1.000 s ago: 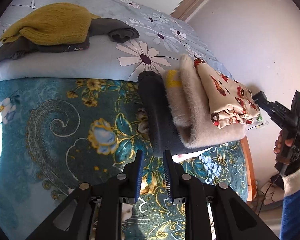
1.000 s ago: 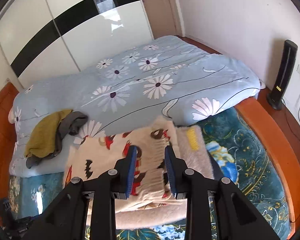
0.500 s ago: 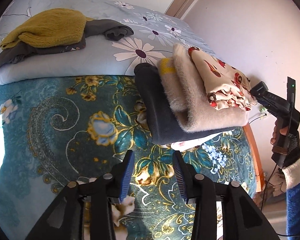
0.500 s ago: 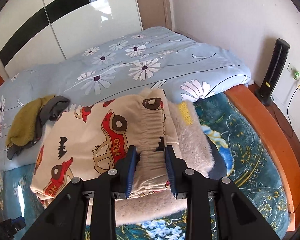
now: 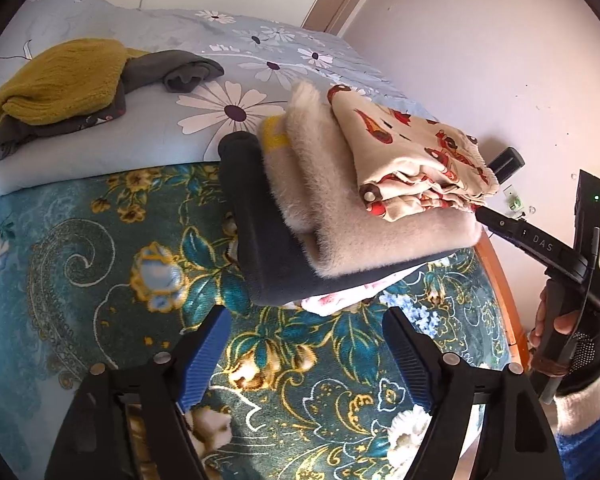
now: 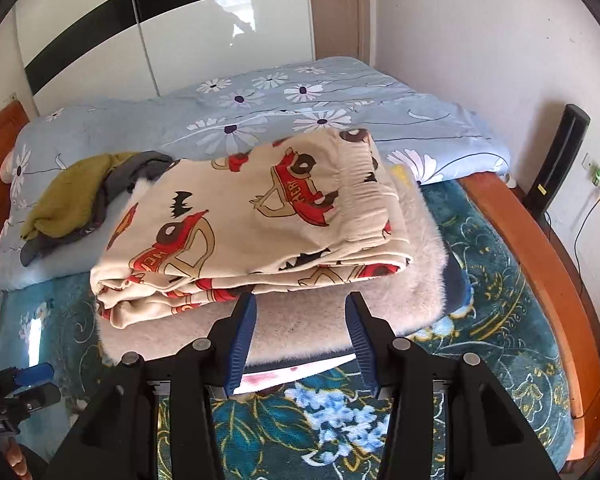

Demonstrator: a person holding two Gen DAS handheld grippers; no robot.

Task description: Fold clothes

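A stack of folded clothes lies on the teal flowered blanket [image 5: 100, 280]: a dark navy piece [image 5: 260, 248] low down, a fluffy beige one [image 5: 320, 184] on it, a cream car-print garment [image 6: 252, 208] on top. My left gripper [image 5: 306, 316] hovers just in front of the stack's navy edge, its jaws opening wide with nothing between them. At the stack's other side my right gripper [image 6: 301, 304] is low, jaws opening, its blue pads clear of the fluffy beige layer [image 6: 412, 280] just beyond them. A gloved hand [image 5: 572, 344] holds the right gripper.
A mustard knit [image 5: 60, 80] and a grey garment [image 5: 176, 68] lie unfolded on the pale blue daisy quilt [image 6: 340, 96] behind the stack. The bed's wooden rim [image 6: 540, 264] runs along the right, with a black tower device [image 6: 556, 160] and a wall close by.
Both grippers' jaws have spread wider. My right gripper has sunk from above the car-print garment to the stack's near edge. The left gripper has drawn back a little from the navy piece.
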